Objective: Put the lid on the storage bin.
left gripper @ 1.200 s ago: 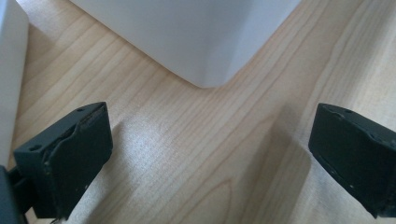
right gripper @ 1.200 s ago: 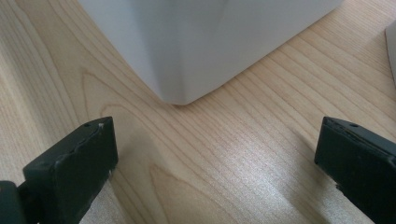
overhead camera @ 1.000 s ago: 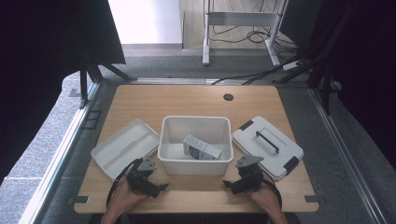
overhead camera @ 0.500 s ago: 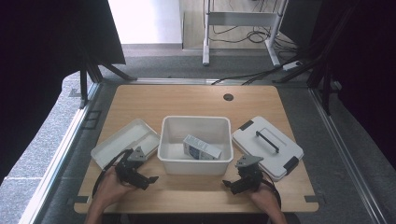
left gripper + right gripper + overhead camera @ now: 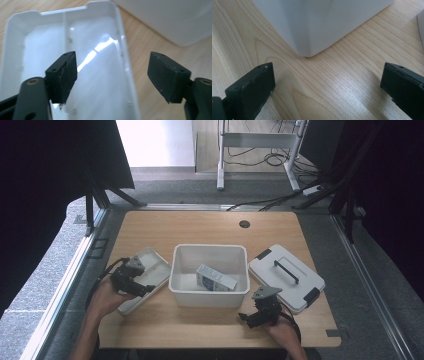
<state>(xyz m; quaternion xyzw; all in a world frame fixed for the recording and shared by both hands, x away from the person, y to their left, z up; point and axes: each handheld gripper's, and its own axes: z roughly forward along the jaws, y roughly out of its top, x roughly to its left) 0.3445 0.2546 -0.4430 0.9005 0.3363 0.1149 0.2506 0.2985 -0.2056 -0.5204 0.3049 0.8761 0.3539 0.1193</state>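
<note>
A white bin point(image 5: 210, 292) stands mid-table with a small blue-and-white carton point(image 5: 216, 278) lying inside. To its left lies a shallow white tray point(image 5: 150, 262). My left gripper point(image 5: 141, 287) hovers over that tray's near end. In the left gripper view the jaws point(image 5: 115, 77) stand apart above the tray point(image 5: 37, 50); its long rim runs beneath them, untouched by the pads. These jaws have just been closing, with nothing gripped. My right gripper point(image 5: 248, 314) rests near the bin's front right corner. It is wide open point(image 5: 325, 90), facing that corner point(image 5: 312, 30).
A white lid point(image 5: 300, 285) with a black handle and black clips lies right of the bin. Bare wooden tabletop point(image 5: 210, 227) stretches behind the bin, with a cable hole point(image 5: 244, 224) near the far edge. The table's front edge is close to both hands.
My left gripper has moved left and up, from the tabletop in front of the bin to above the tray. The right gripper has stayed put.
</note>
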